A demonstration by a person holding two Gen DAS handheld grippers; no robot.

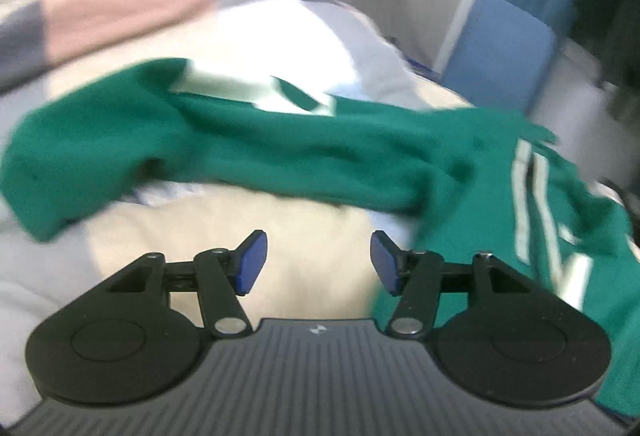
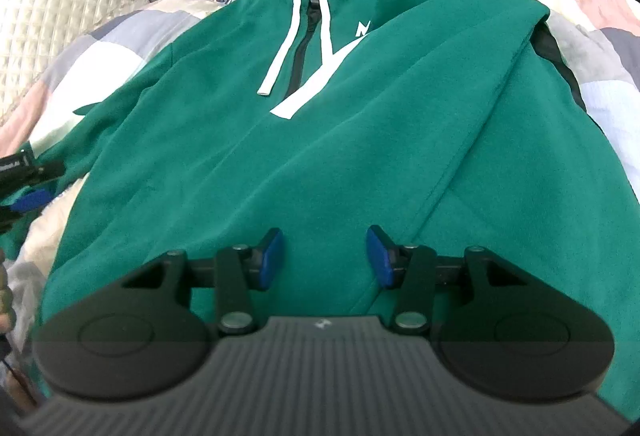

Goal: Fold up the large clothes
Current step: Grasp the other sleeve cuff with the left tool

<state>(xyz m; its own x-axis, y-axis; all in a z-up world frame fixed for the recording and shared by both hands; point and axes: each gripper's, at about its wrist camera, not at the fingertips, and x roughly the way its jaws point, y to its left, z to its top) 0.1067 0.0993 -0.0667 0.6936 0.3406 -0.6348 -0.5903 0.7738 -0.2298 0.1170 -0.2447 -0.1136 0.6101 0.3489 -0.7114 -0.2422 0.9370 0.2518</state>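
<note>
Green fleece hoodie [image 2: 320, 156] lay spread on the patchwork quilt [image 2: 104, 36].
Left gripper [image 1: 319, 262] and right gripper [image 2: 325, 256] both hung apart, empty, hoodie at twelve o'clock.

Green hoodie sleeve [image 1: 248, 144] beyond empty left tool [image 1: 319, 262]

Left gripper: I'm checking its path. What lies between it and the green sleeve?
Only bare quilt lies between the left gripper and the green sleeve, as the left wrist view shows.

A white letter "N" stands on the green hoodie's [image 2: 320, 140] chest.
</note>
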